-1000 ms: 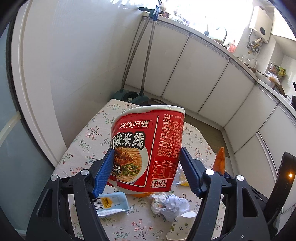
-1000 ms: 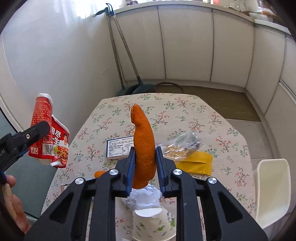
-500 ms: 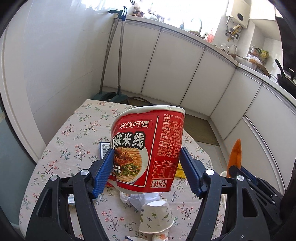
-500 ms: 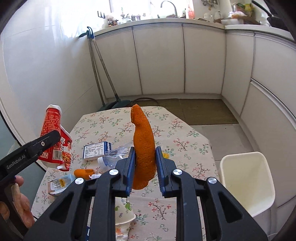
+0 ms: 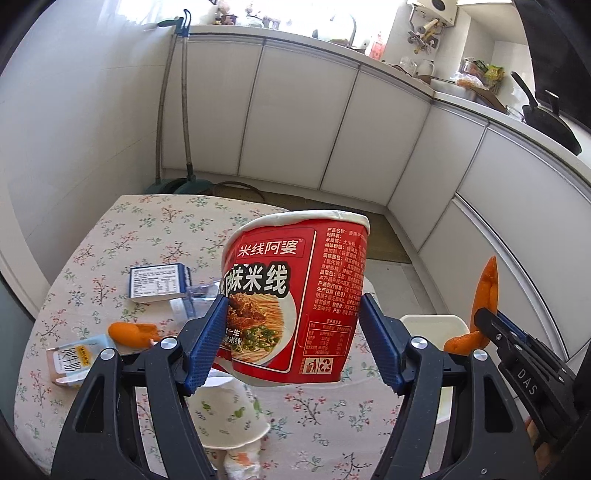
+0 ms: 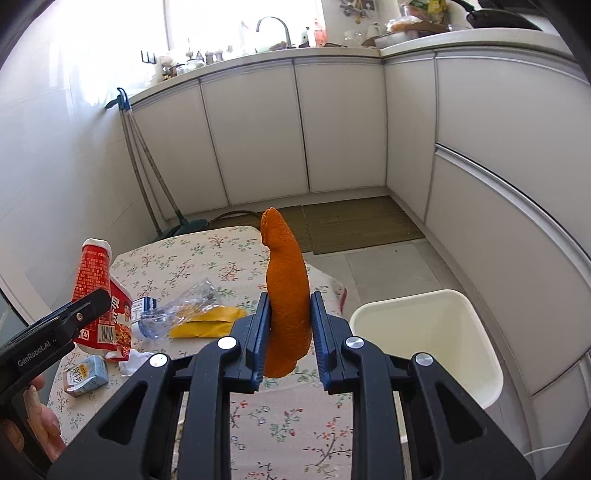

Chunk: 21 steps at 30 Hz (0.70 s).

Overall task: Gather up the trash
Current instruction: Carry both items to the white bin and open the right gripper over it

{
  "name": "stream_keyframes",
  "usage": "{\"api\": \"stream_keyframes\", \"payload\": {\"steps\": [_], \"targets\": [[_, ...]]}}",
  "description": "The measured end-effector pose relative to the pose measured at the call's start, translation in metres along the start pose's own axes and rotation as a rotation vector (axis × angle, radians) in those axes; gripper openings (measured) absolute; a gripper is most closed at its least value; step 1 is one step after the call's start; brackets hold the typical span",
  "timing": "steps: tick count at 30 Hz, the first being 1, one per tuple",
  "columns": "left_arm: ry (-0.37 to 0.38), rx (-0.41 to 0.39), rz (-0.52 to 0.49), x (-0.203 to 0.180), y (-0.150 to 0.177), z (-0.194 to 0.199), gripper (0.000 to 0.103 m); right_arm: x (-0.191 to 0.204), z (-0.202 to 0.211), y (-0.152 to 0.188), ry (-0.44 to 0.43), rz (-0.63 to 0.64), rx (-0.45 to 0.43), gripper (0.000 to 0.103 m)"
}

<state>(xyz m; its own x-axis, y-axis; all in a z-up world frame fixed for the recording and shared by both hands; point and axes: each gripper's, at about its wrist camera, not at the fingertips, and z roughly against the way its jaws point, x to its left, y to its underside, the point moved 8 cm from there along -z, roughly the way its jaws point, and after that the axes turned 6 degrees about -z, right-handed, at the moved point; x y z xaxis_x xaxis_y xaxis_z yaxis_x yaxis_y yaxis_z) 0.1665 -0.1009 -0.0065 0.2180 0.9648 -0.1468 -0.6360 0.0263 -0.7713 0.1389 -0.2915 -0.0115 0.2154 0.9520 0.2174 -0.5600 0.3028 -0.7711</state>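
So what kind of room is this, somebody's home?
Most likely a home kitchen: white cabinets run under a counter with a sink tap, a black pan sits on the counter, and a small table wears a floral cloth.

Glossy paper noodle cup (image 5: 295,299), rough matt orange peel (image 6: 286,291), floral cloth tablecloth (image 5: 110,240).

The noodle cup (image 5: 295,295) sits between the left gripper (image 5: 291,343) pads; the bin (image 6: 424,339) stands right of the right gripper (image 6: 288,332), seemingly beside the table (image 6: 207,258).
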Motion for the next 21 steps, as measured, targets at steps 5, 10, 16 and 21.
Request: {"api": "stream_keyframes", "payload": {"steps": [5,10,16,21], "targets": [[0.035,0.014,-0.058,-0.041,0.003,-0.013,0.068,-0.05,0.004,-0.008,0.075,-0.038,-0.043,0.022],[0.062,0.036,-0.09,-0.071,0.005,-0.028,0.068,-0.107,-0.004,-0.012,0.145,-0.124,-0.03,0.022],[0.081,0.06,-0.117,-0.098,0.011,-0.045,0.068,-0.161,-0.017,-0.011,0.225,-0.221,0.0,0.022],[0.093,0.072,-0.139,-0.117,0.012,-0.057,0.068,-0.193,-0.029,-0.006,0.274,-0.286,0.043,0.022]]}}
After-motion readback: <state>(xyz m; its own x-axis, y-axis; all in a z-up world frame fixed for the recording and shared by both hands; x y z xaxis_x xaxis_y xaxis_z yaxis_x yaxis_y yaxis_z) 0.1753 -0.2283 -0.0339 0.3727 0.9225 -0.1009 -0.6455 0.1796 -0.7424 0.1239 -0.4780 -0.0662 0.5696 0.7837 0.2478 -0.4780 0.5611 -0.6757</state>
